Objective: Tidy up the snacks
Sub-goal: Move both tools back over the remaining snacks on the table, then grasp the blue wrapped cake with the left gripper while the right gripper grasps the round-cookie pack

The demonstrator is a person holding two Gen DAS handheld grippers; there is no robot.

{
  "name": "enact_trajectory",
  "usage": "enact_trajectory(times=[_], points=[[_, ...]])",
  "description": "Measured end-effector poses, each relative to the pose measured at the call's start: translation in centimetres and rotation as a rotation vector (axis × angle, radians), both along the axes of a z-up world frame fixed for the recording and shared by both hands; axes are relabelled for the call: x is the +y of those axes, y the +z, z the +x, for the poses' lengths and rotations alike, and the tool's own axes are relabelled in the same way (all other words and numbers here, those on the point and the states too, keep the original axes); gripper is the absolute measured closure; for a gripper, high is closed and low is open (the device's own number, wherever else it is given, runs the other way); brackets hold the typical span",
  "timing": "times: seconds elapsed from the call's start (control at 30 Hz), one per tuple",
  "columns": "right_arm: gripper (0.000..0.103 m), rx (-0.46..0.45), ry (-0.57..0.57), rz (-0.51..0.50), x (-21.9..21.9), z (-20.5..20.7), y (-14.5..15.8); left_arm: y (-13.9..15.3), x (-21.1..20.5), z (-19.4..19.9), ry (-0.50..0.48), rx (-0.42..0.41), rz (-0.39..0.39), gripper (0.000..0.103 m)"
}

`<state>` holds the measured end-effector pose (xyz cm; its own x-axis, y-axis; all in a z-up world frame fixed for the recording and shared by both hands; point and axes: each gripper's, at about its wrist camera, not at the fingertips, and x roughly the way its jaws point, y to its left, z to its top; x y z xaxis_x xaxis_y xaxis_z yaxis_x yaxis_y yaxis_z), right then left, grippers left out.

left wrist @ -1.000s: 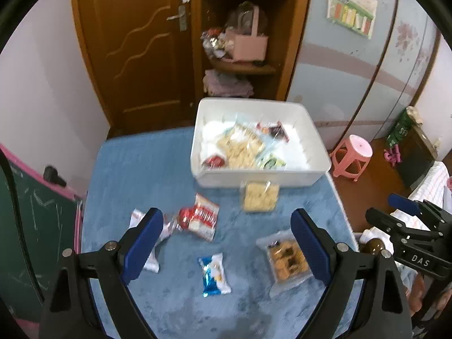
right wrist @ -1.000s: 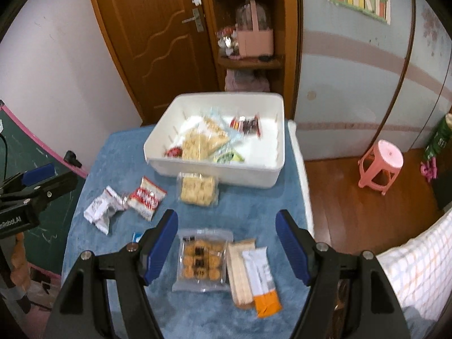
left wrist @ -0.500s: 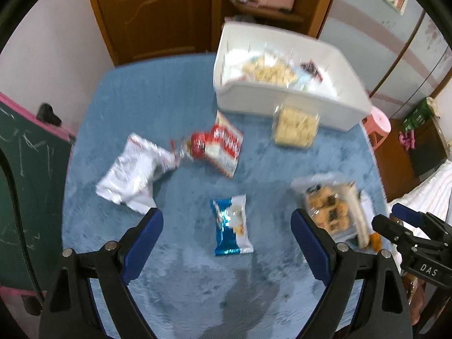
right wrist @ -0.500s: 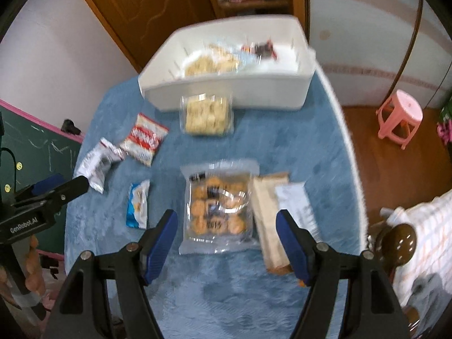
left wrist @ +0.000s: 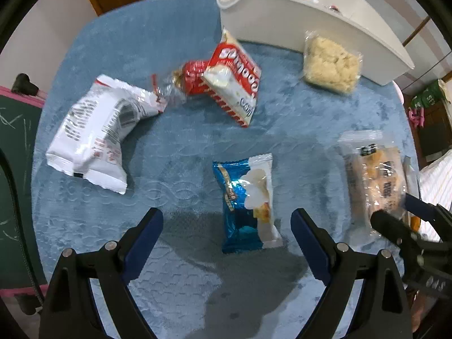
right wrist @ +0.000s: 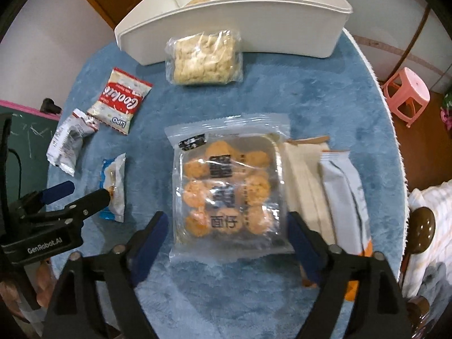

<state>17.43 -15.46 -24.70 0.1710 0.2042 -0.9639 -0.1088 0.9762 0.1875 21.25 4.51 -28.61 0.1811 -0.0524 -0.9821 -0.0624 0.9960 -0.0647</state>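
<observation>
Both grippers poised, pointing steeply down, over loose snack packets on a blue cloth.

The left gripper stands wide and released, gripping nothing, with the blue-and-white packet lying between its fingers. The right gripper has its jaws opening around the near end of the clear cookie pack, its pads not pressing it. Just right of that pack lie a tan bar and a grey-and-orange bar, leaving little room on that side; bare blue tablecloth lies open around the left gripper. Farther out are a crumpled white bag, a red-and-white cookie packet, and a pale cracker pack touching the white bin, which holds more snacks. The cloth's right edge drops to a wooden floor with a pink stool.
</observation>
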Motion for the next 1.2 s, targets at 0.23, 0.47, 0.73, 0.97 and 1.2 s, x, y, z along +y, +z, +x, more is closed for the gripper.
enact_trajectory(times=[0.23, 0.47, 0.73, 0.97, 1.2], points=[[0.004, -0.072, 0.047, -0.087, 2.5, 0.0, -0.7, -1.8, 0.1, 0.8, 0.003, 0.028, -0.014, 0.012], [0.017, -0.084, 0.055, -0.141, 3.5, 1.1, -2.4, -3.6, 0.0, 0.6, -0.011, 0.064, -0.027, 0.024], [0.025, -0.092, 0.030, -0.074, 2.2, 0.4, -1.5, -2.6, -1.2, 0.2, -0.034, 0.028, 0.006, 0.073], [0.025, -0.138, -0.003, 0.022, 1.2, -0.8, 2.2, 0.4, -1.3, -0.5, -0.032, -0.010, -0.054, 0.079], [0.025, -0.239, -0.016, 0.090, -0.3, -2.5, 7.9, 7.2, -3.1, -0.8, -0.089, -0.123, -0.086, 0.079]])
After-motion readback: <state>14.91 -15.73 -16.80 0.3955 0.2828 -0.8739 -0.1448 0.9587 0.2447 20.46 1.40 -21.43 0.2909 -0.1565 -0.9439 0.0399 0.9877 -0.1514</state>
